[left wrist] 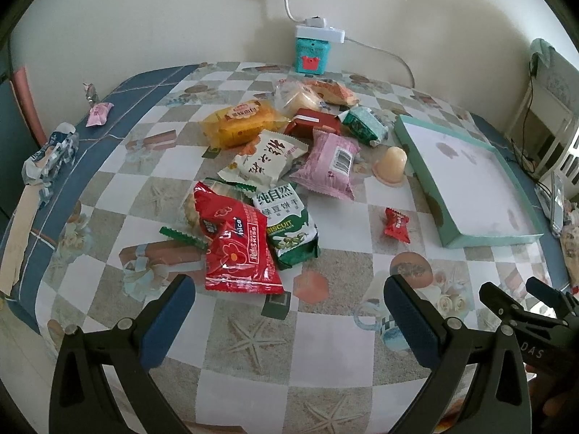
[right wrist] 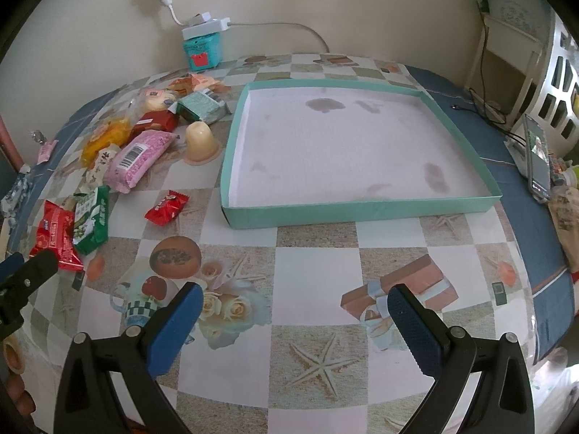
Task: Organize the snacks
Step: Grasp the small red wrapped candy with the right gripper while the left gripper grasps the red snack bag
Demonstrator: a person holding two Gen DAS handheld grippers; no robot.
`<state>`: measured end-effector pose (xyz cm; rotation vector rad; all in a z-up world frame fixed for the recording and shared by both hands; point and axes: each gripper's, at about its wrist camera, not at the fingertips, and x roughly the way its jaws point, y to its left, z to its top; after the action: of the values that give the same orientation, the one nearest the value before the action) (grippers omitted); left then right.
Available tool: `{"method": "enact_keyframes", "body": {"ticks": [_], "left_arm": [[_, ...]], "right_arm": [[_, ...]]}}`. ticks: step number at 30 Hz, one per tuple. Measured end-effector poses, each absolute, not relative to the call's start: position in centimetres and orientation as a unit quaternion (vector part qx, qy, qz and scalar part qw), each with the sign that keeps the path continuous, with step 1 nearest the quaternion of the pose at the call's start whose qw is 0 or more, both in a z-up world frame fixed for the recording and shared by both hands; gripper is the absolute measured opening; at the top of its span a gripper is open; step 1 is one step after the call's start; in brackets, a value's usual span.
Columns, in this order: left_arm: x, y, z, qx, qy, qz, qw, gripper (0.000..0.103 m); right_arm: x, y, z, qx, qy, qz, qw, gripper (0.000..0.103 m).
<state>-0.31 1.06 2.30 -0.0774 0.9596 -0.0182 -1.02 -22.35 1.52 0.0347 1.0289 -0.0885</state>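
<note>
A heap of wrapped snacks lies on the patterned table: a big red packet [left wrist: 237,244], a green biscuit pack [left wrist: 289,228], a pink pack [left wrist: 331,164], a yellow cake pack [left wrist: 240,123], a jelly cup [left wrist: 392,164] and a small red candy [left wrist: 397,225]. My left gripper [left wrist: 289,289] hovers open just in front of the red packet, holding nothing. To the right sits a shallow teal box [right wrist: 362,209] with a bare white floor. My right gripper [right wrist: 295,298] is open over the table, short of the box's near wall. The small red candy [right wrist: 167,207] lies left of the box.
A teal tin [left wrist: 312,54] with a power strip on it stands at the back wall. A pink candy [left wrist: 98,114] and a crumpled wrapper [left wrist: 50,157] lie at the table's left edge. A phone [right wrist: 537,155] and cables sit right of the box. A white chair [right wrist: 557,90] stands beyond.
</note>
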Motion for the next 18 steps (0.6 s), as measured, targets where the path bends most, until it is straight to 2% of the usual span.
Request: {"method": "enact_keyframes", "body": {"ticks": [11,18], "left_arm": [[-0.1,1.4,1.6,-0.052,0.467,-0.016,0.883,0.103],[0.4,4.6,2.5,-0.086,0.453,-0.005,0.887,0.103]], "right_arm": [[-0.7,-21.7,1.3,0.006,0.496,-0.034,0.868,0.103],[1.2,-18.6,2.4,-0.013,0.484,0.007,0.875,0.103]]}}
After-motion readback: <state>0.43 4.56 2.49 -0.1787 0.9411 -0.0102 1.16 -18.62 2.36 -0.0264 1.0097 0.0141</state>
